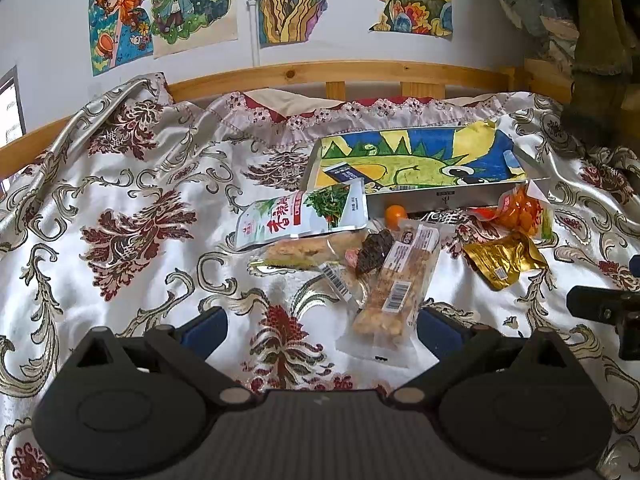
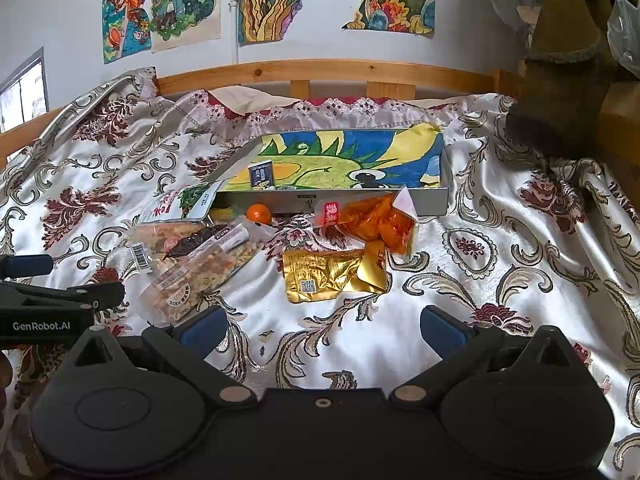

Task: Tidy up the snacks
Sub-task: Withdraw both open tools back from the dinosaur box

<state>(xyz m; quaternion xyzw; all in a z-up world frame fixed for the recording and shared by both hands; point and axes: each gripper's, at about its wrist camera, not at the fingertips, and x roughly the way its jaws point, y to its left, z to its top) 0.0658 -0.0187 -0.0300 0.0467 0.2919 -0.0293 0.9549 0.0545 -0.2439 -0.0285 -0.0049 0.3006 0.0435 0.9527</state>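
Left wrist view: left tool [image 1: 322, 330] spread, empty. Nut bar [image 1: 394, 286] lies on bed, before box [image 1: 424, 196], nearest the tool. Right tool [image 2: 322, 330] spread. Bar likely light, crinkly, slippery; best pinched mid-length.

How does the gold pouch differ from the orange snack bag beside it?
The gold pouch is opaque foil; the orange bag is see-through, showing orange pieces. The gold pouch lies flatter and nearer the camera; the orange bag is puffier and touches the box. Both lie on the bedspread, outside the box.
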